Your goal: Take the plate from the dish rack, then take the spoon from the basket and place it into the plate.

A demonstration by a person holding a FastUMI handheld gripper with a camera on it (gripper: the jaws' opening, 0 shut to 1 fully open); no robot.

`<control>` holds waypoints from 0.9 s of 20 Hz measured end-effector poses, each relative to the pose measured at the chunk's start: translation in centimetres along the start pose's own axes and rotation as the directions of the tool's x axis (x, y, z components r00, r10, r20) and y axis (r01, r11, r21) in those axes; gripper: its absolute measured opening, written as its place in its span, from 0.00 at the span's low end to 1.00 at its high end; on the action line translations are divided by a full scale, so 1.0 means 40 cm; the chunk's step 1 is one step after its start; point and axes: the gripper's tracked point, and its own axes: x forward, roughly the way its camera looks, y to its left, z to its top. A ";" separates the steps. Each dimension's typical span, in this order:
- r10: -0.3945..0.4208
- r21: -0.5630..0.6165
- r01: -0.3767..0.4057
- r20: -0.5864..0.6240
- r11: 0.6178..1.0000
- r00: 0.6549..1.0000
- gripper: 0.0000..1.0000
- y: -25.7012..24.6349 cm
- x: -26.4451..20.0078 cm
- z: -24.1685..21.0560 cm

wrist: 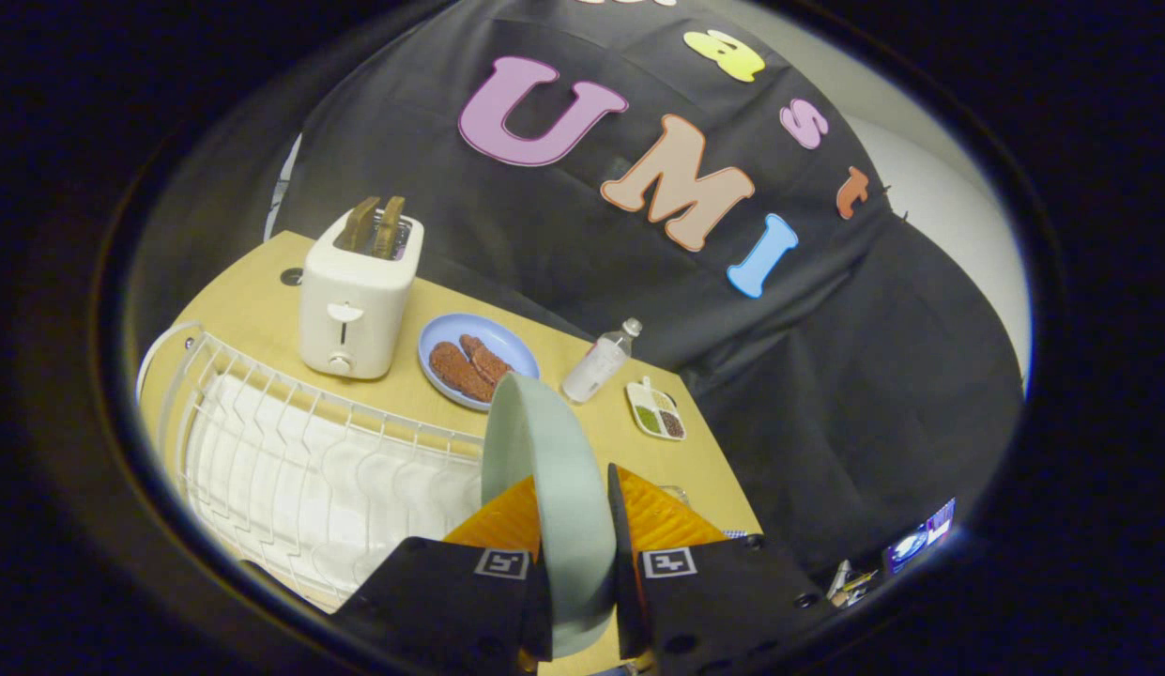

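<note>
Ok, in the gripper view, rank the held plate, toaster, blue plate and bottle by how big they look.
1. Pale green plate, clamped between the fingers of the gripper, so nearness inflates it
2. Toaster
3. Blue plate with patties
4. Bottle

Two plates (pixel 544 488) (pixel 477 357), one toaster (pixel 357 296), one bottle (pixel 596 361) — one dish rack (pixel 291 451)

Plate (pixel 554 488): smooth, matt, ceramic-like finish, pale green; both fingers of the claw (pixel 574 526) press on it. Rack (pixel 300 451): coated wire, white, slight gloss. Bench (pixel 263 310): light wood-look top, smooth, matt. Toaster (pixel 357 296): smooth cream plastic shell, low sheen. Blue plate (pixel 493 340): smooth, semi-gloss. Bottle (pixel 596 366): clear plastic. Wall (pixel 826 376): black cloth, matt, creased.
</note>
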 end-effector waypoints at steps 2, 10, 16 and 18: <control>-0.006 0.002 0.006 0.032 1.000 0.999 0.29 -0.022 -0.036 0.019; -0.033 0.305 0.012 0.065 0.952 0.997 0.29 -0.284 -0.142 -0.030; -0.121 0.397 0.148 -0.093 0.906 0.988 0.29 -0.441 -0.095 -0.247; -0.135 0.411 0.185 -0.148 0.893 0.980 0.29 -0.466 -0.079 -0.323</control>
